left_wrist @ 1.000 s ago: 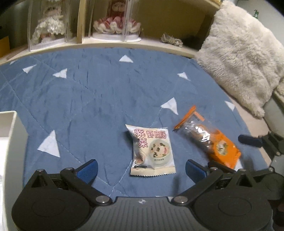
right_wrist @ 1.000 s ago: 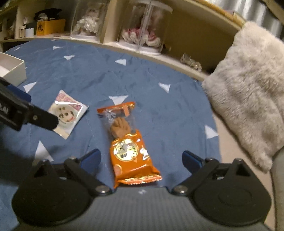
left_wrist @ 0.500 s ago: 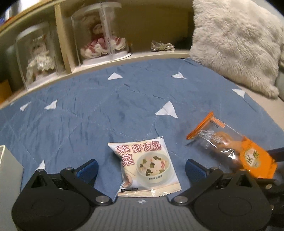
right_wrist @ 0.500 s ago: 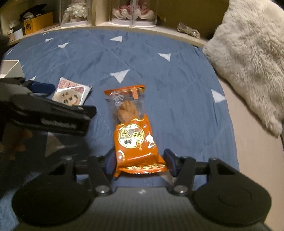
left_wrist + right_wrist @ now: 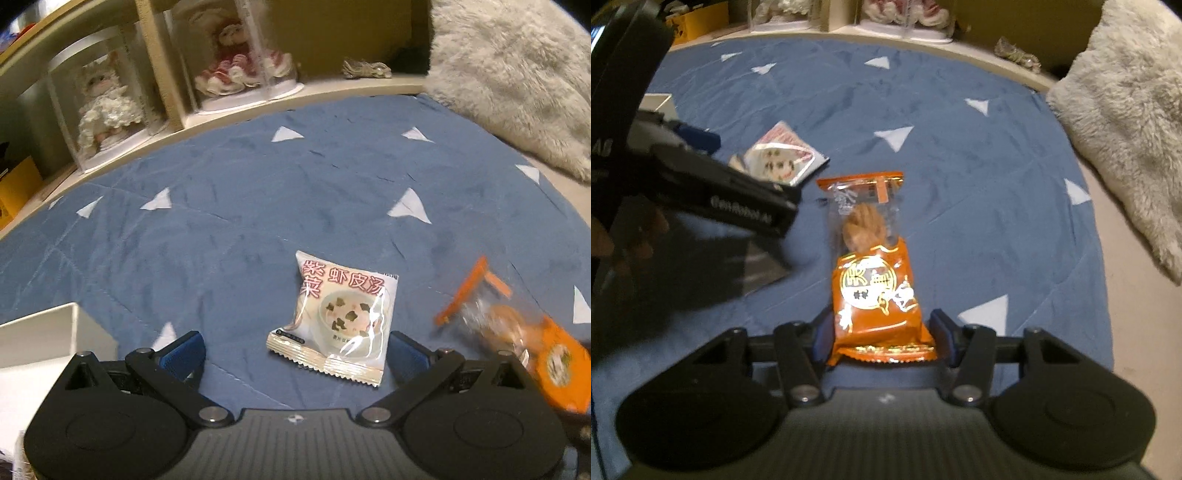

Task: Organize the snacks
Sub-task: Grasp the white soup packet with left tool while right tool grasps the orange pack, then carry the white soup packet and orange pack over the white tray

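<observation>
Right claw has just been closing and now clamps the near end of the orange pack, which lies lengthwise on the blue bedspread, so the pads pinch it across its narrow width, probably ready to lift. Left claw stands wide apart and empty, with the white soup packet flat on the bedspread between its tips but untouched, lined up for a later grab. A white box sits at the left, likely where the snacks go.
</observation>
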`<state>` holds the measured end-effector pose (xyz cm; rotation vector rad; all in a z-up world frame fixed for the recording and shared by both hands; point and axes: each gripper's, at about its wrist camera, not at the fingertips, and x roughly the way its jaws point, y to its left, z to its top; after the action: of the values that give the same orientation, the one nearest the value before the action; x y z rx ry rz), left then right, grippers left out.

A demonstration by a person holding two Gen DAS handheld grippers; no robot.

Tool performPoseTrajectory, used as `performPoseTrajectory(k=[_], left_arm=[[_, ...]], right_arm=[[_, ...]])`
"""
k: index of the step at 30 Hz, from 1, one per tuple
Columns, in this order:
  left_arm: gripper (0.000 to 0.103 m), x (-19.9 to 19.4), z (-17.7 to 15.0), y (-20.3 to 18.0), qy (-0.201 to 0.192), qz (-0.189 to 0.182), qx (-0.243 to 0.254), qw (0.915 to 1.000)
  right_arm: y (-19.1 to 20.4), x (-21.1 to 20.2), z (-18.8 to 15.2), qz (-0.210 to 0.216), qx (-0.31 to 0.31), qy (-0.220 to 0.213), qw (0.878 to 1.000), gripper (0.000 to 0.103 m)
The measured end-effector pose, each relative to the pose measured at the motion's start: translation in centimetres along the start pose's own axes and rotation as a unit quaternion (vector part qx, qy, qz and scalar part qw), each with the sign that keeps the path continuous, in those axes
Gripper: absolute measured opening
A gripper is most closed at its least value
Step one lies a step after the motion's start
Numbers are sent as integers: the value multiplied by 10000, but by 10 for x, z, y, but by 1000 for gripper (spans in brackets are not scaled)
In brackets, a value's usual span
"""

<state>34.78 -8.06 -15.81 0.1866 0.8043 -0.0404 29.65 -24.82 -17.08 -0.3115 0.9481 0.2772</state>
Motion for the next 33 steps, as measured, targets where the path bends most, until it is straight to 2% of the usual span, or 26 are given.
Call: performPoseTrajectory(k=[5, 6, 8, 10, 13, 16, 18, 20, 25, 33], left_arm=[[103, -2, 4, 7, -359, -384, -75, 9986], [103, 1, 4, 6, -381, -451, -22, 9983], [103, 5, 4, 2, -380, -554, 59, 9977], [103, 9, 3, -2, -345, -635, 58, 9974], [102, 11, 4, -9, -394, -559, 98, 9976], [92, 12, 3, -12, -422, -488, 148, 9978], [87, 12, 2, -12, -435, -549, 170, 9974], [77, 11, 2, -12, -436, -582, 168, 9972], [56, 4, 2, -7, -412, -675, 88, 9968], [54, -17, -1, 10, -428, -965, -453, 9934]], right_arm=[[-1, -10, -1, 366, 266, 197, 9988, 61], [0, -13, -1, 422, 272, 117, 9987, 63], [0, -17, -1, 395, 278, -57, 9988, 81], [1, -16, 0, 291, 228, -160, 9992, 83], [3, -11, 4, 279, 200, -184, 9992, 83], [1, -4, 8, 354, 259, -152, 9989, 78], [3, 1, 11, 382, 280, -83, 9988, 68], [4, 6, 11, 409, 249, 24, 9989, 58], [6, 2, 8, 381, 336, 49, 9987, 51], [-4, -7, 5, 299, 578, -136, 9978, 49]])
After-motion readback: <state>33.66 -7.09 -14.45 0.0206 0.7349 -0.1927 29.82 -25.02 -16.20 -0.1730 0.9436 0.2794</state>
